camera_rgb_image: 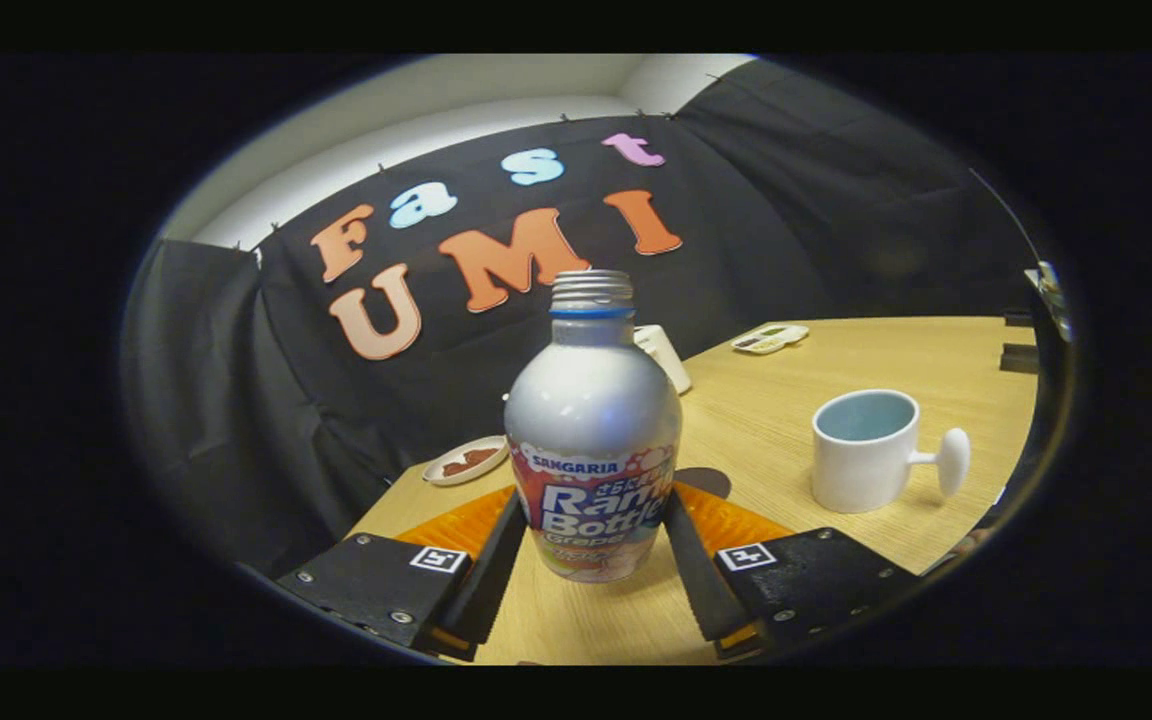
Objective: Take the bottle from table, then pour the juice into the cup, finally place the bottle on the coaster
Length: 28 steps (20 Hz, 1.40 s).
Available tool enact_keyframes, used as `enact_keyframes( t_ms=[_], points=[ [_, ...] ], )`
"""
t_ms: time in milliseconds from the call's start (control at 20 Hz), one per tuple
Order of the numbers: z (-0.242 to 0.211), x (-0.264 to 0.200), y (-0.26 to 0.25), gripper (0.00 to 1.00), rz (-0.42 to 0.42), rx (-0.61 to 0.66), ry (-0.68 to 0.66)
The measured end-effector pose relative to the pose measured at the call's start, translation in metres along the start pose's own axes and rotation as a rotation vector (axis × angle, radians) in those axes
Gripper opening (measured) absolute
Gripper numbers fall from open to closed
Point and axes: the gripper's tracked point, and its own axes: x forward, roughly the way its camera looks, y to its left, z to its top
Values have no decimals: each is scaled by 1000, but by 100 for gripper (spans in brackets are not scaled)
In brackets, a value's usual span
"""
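In the gripper view, a bottle [593, 440] is seen standing upright on the table [836, 360], set between the two fingers of the gripper [591, 545]. Its silver shoulder and threaded neck are shown uncapped, with a blue ring just under the thread, and a printed label is wrapped round the lower body. The left finger [496, 570] is laid against the bottle's lower left side and the right finger [696, 575] against its lower right side, so the bottle is gripped at label height with both fingers pressed on it. The bottle's base is seen close to the tabletop; whether it is resting on the wood or lifted just clear cannot be told. A cup [864, 450] is seen to the right of the bottle, beyond the right finger and well apart from it, upright, with a pale blue inside and a knob-ended handle turned to the right. A dark round coaster [706, 482] is partly hidden just behind the bottle's right side. A small dish [466, 460] with something brown in it is placed beyond the left finger, near the table's edge. A white object [664, 352] is partly hidden behind the bottle's neck, and a small flat item [771, 338] is lying farther back on the table.
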Motion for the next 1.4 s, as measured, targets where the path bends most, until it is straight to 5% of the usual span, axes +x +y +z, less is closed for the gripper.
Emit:
enact_keyframes(
  t_ms=[1400],
  points=[
    [10, 37, -19, 76, -39, 901, 2]
  ],
)
